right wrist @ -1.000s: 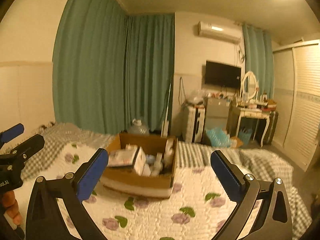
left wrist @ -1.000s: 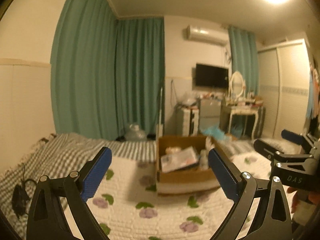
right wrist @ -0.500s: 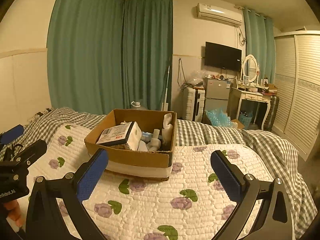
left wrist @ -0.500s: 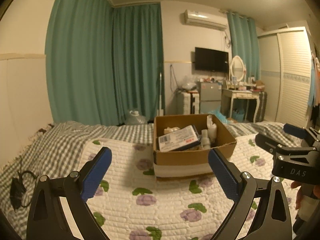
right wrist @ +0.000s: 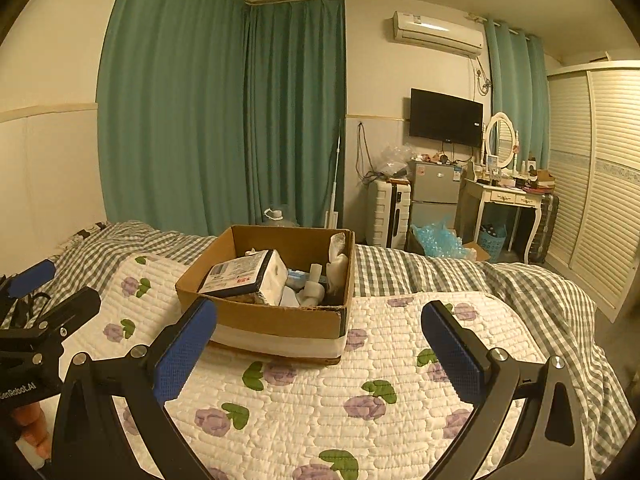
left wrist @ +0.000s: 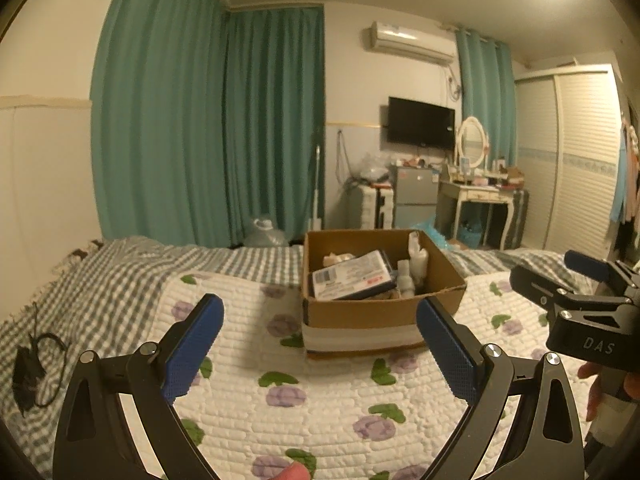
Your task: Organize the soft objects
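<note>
On the flower-print quilt [right wrist: 360, 392] that lies over the checked bedspread [right wrist: 460, 276], we find a cardboard box [right wrist: 276, 320] standing open, and the soft things of the task sit inside it: a wrapped tissue pack [right wrist: 244, 278] leaning slantwise across the middle, some pale rolled or bundled pieces [right wrist: 316, 284] beside it, and a tall white wrapped item [right wrist: 338, 256] propped against the far right wall of the box. We hold our left gripper [left wrist: 320, 344] just short of the box with its blue pads spread wide and nothing between them, and our right gripper [right wrist: 320, 344] is likewise spread and empty, pointing at the same box from the other side. No loose soft item shows on the quilt around the box in either view, so we judge that whatever is to be organized is already gathered in the box. That fits two readings: the pack and bundles may have been collected there as the finished result, or they may be waiting there to be lifted out and sorted elsewhere; we cannot settle which from these views. Inside, the goods lie jumbled rather than neatly stacked, the pack tilted on the others, so some tidying may remain. Off to the left, a dark cable [left wrist: 30, 364] rests on the bedspread, apart from all this.
</note>
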Available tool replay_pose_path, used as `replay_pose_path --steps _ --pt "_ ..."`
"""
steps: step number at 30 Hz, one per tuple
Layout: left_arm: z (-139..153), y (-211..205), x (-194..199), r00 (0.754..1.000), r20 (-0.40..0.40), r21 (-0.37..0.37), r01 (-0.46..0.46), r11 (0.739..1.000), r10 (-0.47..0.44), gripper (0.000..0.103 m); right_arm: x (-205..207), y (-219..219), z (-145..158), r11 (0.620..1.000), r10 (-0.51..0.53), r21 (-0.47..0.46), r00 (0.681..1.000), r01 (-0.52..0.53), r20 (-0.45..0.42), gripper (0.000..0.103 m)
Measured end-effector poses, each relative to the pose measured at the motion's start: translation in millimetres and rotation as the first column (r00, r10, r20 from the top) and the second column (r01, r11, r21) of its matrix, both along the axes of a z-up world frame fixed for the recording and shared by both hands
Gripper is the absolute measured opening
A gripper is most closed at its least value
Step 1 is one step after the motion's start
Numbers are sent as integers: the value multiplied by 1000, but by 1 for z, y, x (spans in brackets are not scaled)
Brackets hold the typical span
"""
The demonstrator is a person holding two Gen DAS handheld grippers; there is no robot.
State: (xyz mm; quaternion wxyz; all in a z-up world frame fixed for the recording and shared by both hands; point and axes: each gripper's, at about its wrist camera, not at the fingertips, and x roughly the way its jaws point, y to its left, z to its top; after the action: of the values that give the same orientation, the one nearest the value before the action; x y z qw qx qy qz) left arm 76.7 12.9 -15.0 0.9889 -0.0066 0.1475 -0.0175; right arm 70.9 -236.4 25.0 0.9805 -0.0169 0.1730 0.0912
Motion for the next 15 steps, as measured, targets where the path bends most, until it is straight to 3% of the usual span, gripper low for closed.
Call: replay_pose_path --steps 15 --pt "-3 2 0 1000 -12 -11 -3 1000 2 99 -1 2 -1 1000 5 -6 1000 -5 -5 103"
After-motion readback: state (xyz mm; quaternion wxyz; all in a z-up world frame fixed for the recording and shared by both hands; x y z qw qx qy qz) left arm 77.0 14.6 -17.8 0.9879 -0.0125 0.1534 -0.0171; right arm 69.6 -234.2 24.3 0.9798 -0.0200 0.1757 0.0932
